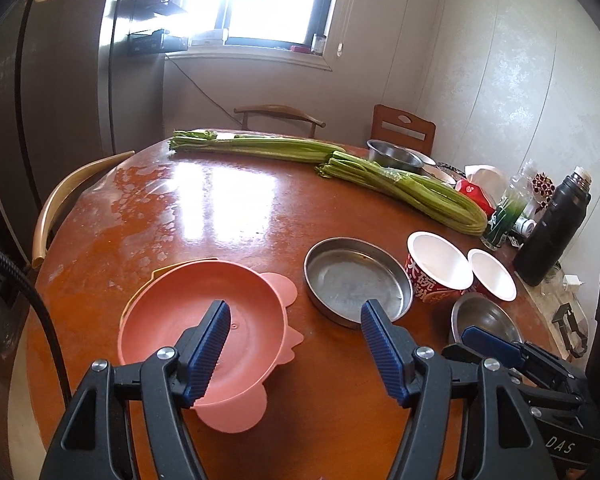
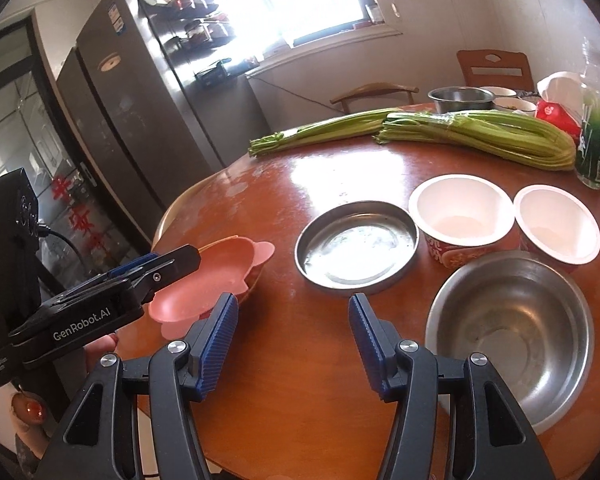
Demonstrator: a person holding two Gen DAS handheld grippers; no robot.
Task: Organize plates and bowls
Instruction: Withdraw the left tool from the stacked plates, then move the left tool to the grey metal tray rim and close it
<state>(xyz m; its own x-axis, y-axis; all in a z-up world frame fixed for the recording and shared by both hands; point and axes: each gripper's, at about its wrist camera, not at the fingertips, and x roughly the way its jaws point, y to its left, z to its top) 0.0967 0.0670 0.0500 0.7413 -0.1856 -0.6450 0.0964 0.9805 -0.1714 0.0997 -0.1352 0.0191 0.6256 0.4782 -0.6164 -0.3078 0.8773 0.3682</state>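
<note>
Nearest the left gripper (image 1: 295,334): pink plate (image 1: 204,320) just below its left finger, stacked on a yellow one, fingers spread, empty. Right gripper (image 2: 293,330) spread too, holding nothing, between steel dish (image 2: 356,246) ahead and steel bowl (image 2: 512,332) at right; paper bowls (image 2: 462,216) beyond
</note>
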